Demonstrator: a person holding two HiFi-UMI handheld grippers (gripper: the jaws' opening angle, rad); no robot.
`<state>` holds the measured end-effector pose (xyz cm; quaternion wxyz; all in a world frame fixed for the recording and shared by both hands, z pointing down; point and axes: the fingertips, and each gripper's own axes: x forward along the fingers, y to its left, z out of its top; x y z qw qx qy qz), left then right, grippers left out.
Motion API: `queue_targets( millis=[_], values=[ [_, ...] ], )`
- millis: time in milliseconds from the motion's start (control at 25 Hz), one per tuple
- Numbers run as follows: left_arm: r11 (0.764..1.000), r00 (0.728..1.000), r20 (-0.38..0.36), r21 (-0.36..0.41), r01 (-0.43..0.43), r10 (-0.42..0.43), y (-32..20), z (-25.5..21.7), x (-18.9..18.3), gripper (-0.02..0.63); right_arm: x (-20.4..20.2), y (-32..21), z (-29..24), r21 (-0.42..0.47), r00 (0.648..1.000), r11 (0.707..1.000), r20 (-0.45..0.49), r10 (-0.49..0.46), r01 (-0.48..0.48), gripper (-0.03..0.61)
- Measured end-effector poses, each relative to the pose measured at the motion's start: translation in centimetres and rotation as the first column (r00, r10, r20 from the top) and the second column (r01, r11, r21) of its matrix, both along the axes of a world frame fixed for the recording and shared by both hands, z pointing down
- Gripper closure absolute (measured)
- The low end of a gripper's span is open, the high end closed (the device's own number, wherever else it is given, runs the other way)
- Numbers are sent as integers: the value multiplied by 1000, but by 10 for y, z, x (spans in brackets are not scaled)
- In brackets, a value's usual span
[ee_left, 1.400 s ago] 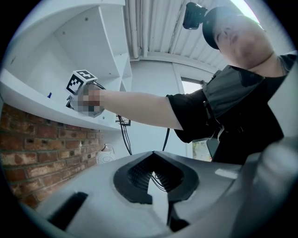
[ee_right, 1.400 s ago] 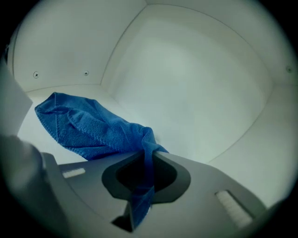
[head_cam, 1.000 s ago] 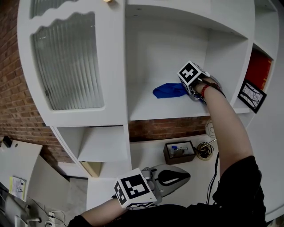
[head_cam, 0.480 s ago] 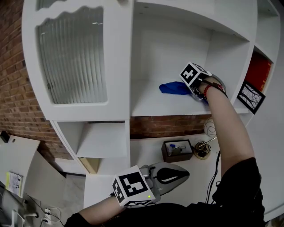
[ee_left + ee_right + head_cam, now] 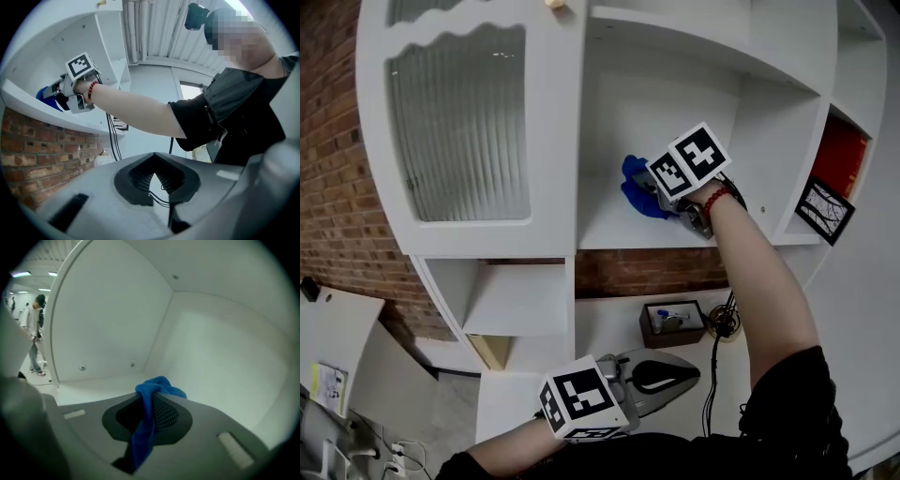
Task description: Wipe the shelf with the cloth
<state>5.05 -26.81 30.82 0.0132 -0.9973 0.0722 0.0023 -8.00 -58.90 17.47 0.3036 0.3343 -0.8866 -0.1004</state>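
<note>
Fingers (image 5: 167,414) of the right gripper (image 5: 151,397) are clamped on the blue cloth (image 5: 143,437), bunched on the white shelf (image 5: 609,229) near its back wall; the left gripper (image 5: 153,159), well below the shelf, has its fingers together on nothing

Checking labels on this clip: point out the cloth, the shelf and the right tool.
cloth (image 5: 637,197): head view, bunched blue middle
shelf (image 5: 600,227): head view, bare board by front edge
right tool (image 5: 147,395): right gripper view, midway between its tips

Red brick wall (image 5: 328,141), ribbed glass door (image 5: 459,122)
</note>
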Motion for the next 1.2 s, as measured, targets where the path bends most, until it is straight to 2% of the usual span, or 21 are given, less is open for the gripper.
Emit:
queue_targets(
  millis=[80, 160, 320, 440, 560, 720, 800, 1200],
  values=[
    [1000, 1000, -1, -3, 16, -16, -1, 0, -5, 611, -30, 19, 9, -41, 994, 993, -21, -111, 110, 538],
    [999, 999, -9, -8, 37, -37, -3, 0, -10, 611, -52, 35, 20, -71, 977, 979, -84, -194, 189, 539],
    [997, 997, -34, -34, 71, -72, -8, 0, -17, 611, -77, 55, 38, -108, 937, 955, -191, -292, 276, 539],
    [995, 994, -44, -43, 95, -97, -11, 1, -20, 611, -82, 52, 45, -103, 943, 965, -210, -256, 240, 540],
    [991, 990, -54, -42, 126, -128, -15, -1, -22, 611, -78, 47, 44, -150, 967, 972, -150, -205, 183, 541],
    [985, 984, -54, -5, 170, -170, -18, -6, -24, 611, -56, 33, 44, -180, 986, 982, -142, -87, 60, 541],
    [985, 983, -66, -11, 173, -173, -16, -9, -23, 611, -42, 26, 45, -178, 988, 984, -152, -36, 8, 543],
    [985, 984, -60, -2, 170, -170, -8, -13, -15, 611, 37, -1, 45, -207, 981, 964, -134, 142, -167, 543]
  ],
)
